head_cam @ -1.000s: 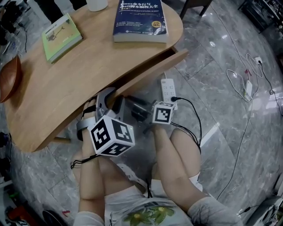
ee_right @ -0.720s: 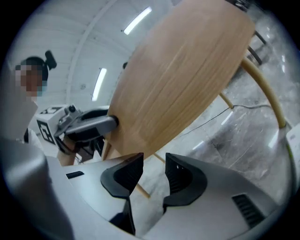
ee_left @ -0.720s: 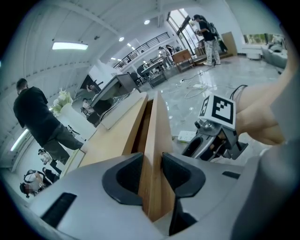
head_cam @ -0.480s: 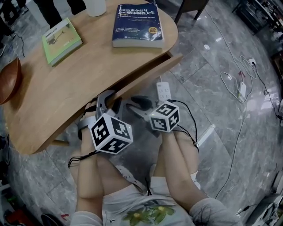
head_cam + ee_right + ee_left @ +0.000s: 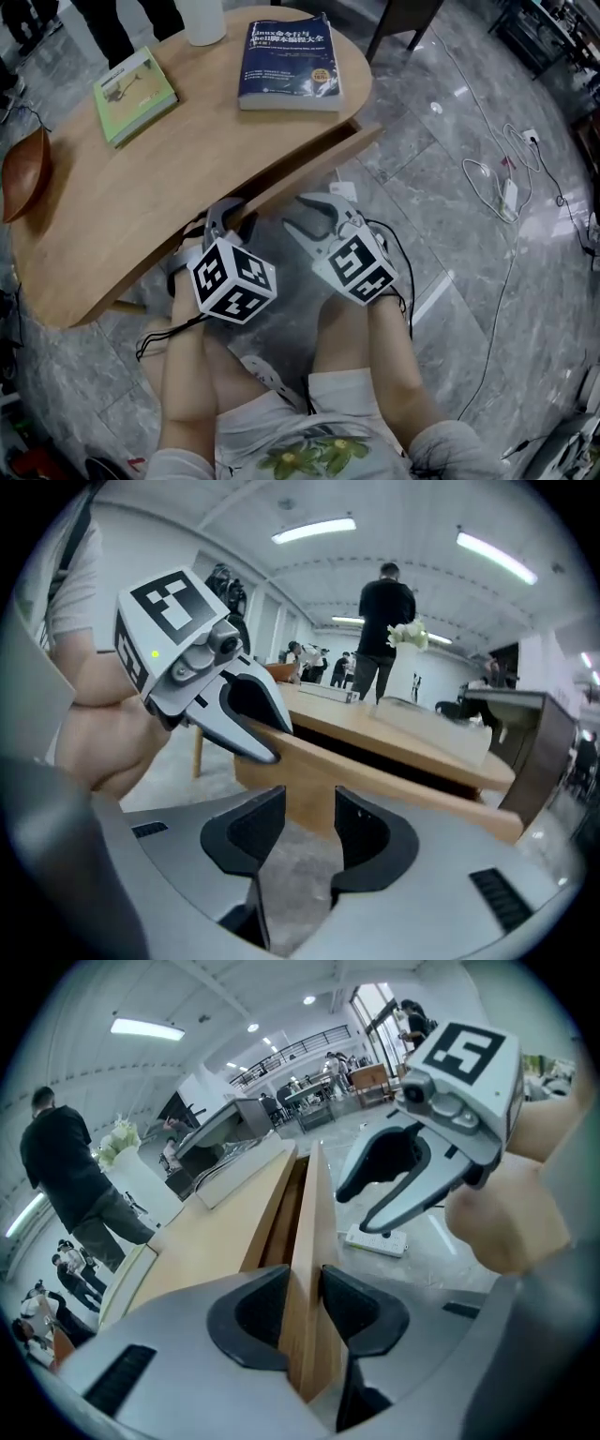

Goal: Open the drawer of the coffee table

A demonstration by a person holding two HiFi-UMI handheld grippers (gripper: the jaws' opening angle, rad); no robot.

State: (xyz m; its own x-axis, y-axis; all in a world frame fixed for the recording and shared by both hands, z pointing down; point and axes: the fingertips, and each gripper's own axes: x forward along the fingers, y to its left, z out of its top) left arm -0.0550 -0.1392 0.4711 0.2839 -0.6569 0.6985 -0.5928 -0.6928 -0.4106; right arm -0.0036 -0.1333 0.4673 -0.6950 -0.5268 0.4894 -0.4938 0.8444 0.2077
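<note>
The wooden coffee table [image 5: 141, 197] has its drawer slightly out. The drawer front [image 5: 314, 167] runs as a thin panel under the tabletop edge. My left gripper [image 5: 226, 218] straddles that panel. In the left gripper view its jaws [image 5: 305, 1286] are closing, with the dark pads [image 5: 253, 1312] against both faces of the drawer front [image 5: 309, 1213]. My right gripper [image 5: 315, 217] hovers just right of it, open and holding nothing. In the right gripper view its jaws [image 5: 309, 822] face the drawer front [image 5: 412, 789] from short of it.
A blue book [image 5: 286, 56], a green book [image 5: 134, 86], a white cup [image 5: 202, 17] and a brown bowl [image 5: 21, 173] are on the tabletop. A white power strip [image 5: 377, 1239] and cables [image 5: 502, 187] lie on the marble floor. A person [image 5: 66, 1171] stands beyond the table.
My right gripper has risen and rolled over, so its jaws now show open beside the drawer front. My left gripper has stayed on the panel.
</note>
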